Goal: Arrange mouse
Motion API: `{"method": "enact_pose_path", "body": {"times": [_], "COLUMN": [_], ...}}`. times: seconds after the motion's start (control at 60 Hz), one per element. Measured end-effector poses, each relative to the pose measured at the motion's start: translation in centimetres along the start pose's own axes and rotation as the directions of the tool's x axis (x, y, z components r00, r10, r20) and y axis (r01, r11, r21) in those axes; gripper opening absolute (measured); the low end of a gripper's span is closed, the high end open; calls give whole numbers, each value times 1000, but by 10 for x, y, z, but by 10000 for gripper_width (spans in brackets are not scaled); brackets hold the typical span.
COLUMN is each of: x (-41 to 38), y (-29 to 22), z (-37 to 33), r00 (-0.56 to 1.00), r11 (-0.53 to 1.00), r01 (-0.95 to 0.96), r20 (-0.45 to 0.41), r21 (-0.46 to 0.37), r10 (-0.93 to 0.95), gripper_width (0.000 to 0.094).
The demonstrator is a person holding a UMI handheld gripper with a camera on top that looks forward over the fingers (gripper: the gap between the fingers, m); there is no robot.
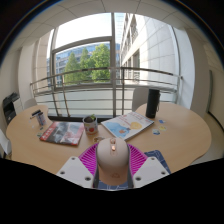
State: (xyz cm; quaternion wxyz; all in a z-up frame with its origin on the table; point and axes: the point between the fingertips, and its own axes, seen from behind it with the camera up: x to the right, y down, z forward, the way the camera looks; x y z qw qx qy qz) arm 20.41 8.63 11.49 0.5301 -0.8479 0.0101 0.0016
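Note:
A beige computer mouse (113, 162) sits between my two fingers, its orange scroll wheel pointing ahead. My gripper (113, 160) is shut on the mouse, with the pink pads (91, 158) pressed against both of its sides. The mouse is held over the near part of a round wooden table (180, 130). A blue patterned mouse pad (157, 158) lies on the table just to the right of the fingers.
On the table beyond the fingers stand a mug (91, 126), a bottle (41, 121), a pink book (62, 133), an open magazine (127, 125) and a black speaker (152, 103). A window with a railing is behind.

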Motion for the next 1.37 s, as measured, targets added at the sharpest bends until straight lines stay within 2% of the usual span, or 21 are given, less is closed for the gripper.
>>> {"method": "enact_pose_path", "body": {"times": [0.017,0.117,0.167,0.183,0.25,0.35,0.433,0.483,0.567,0.85,1.083,1.367], "x": [5,36,43,49,53,51,46,45,43,25,4,-4], "y": [-3,57,79,97,116,117,109,103,84,33,31,45], "z": [-2,19,25,38,35,36,24,12,-14,-176,-281,-320], "r00": [1000,999,999,999,999,999,998,998,998,994,994,993], "r11": [1000,989,984,984,976,977,976,978,983,994,997,996], "r01": [0,36,34,30,27,49,56,55,56,78,71,74], "r20": [-10,-16,-10,-13,-13,6,24,19,6,-65,-86,-88], "r21": [-27,-144,-175,-178,-215,-207,-209,-201,-174,-75,-35,-52], "r10": [0,-39,-36,-33,-30,-49,-52,-52,-56,-83,-74,-79], "gripper_width": [385,387,393,409,461,598,864,826,860,851,850,852]}}
